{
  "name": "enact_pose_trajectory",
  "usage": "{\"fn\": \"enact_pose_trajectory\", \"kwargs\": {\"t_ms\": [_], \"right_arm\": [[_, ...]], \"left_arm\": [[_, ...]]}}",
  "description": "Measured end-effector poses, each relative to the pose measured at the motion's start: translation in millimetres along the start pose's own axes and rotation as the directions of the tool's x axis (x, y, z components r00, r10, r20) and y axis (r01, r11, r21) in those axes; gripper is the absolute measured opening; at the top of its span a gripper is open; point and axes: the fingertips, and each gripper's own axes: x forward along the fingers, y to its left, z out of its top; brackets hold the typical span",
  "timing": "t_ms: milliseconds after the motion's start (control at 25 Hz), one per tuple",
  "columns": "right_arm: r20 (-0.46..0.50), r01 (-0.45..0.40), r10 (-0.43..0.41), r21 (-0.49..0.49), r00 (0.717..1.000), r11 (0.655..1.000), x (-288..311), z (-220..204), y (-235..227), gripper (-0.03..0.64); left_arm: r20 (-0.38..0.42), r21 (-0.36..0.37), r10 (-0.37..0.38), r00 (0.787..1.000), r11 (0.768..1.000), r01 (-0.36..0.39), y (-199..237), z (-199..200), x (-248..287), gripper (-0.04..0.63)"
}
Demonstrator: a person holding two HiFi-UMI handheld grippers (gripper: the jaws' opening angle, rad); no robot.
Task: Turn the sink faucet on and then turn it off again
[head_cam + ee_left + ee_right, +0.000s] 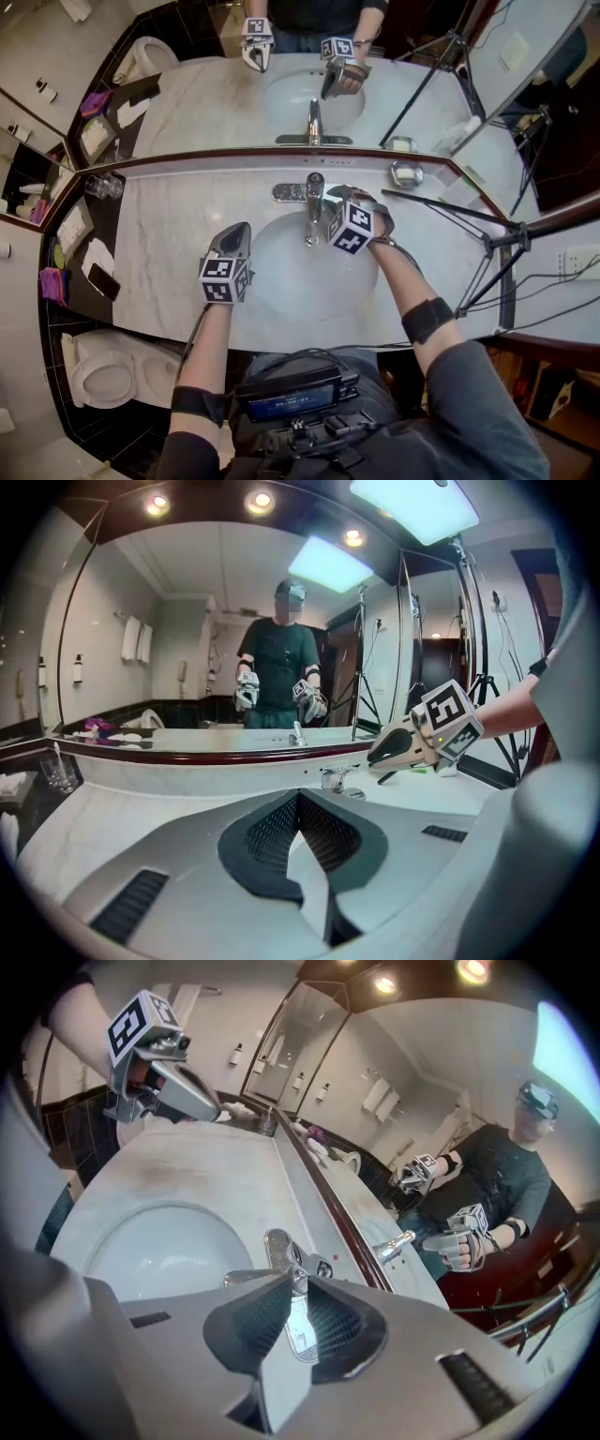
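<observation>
I hold 2 grippers over 1 oval white basin (281,272) sunk in a pale, veined marble counter (178,239). Each gripper is grey with 2 black, finely ribbed pads and carries 1 cube of black-and-white square markers.

My left gripper (298,799) is nearest me, above the basin's front left rim. Its 2 pads are pressed flat together with nothing between them, and it touches nothing.

My right gripper (292,1290) reaches further, tilted down toward the back of the basin. Its 2 pads are closed on the single lever (298,1324), a flat, polished chrome blade that shows in the narrow gap between them.

That lever belongs to the 1 faucet (314,202), which stands at the middle of the basin's back rim on an oblong chrome base plate. Its slim spout points out over the bowl. I cannot tell whether water runs.

Right of the faucet, on the counter by the wall, sits 1 small round shiny dish (406,173). Beside it, 1 black tripod (469,220) leans its thin legs across the counter's right end.

Behind everything, a dark red strip edges 1 wide mirror (422,84), which doubles the faucet and both grippers.
</observation>
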Motion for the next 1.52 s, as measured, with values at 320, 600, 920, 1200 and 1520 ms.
{"fn": "enact_pose_trajectory", "kwargs": {"t_ms": [320,600,920,1200,1520], "right_arm": [[0.099,0.019,-0.072,0.453,0.992,0.891,-55,-20,-6,0.02],[0.183,-0.024,-0.163,0.733,0.97,0.679,-87,-52,3,0.02],[0.219,-0.073,-0.252,0.871,0.943,0.486,-118,-77,22,0.02],[0.212,-0.07,-0.268,0.886,0.94,0.458,-121,-89,25,0.02],[0.189,-0.025,-0.259,0.85,0.947,0.527,-112,-90,23,0.021]], "left_arm": [[0.027,0.005,-0.049,0.998,0.999,0.049,-22,13,2,0.0],[0.042,0.004,-0.078,0.996,0.997,0.078,-35,20,-3,0.0],[0.049,-0.007,-0.105,0.993,0.994,0.106,-45,21,-13,0.0],[0.051,-0.013,-0.095,0.994,0.995,0.096,-46,20,-11,0.0],[0.043,-0.005,-0.092,0.995,0.996,0.093,-44,20,-8,0.0]]}}
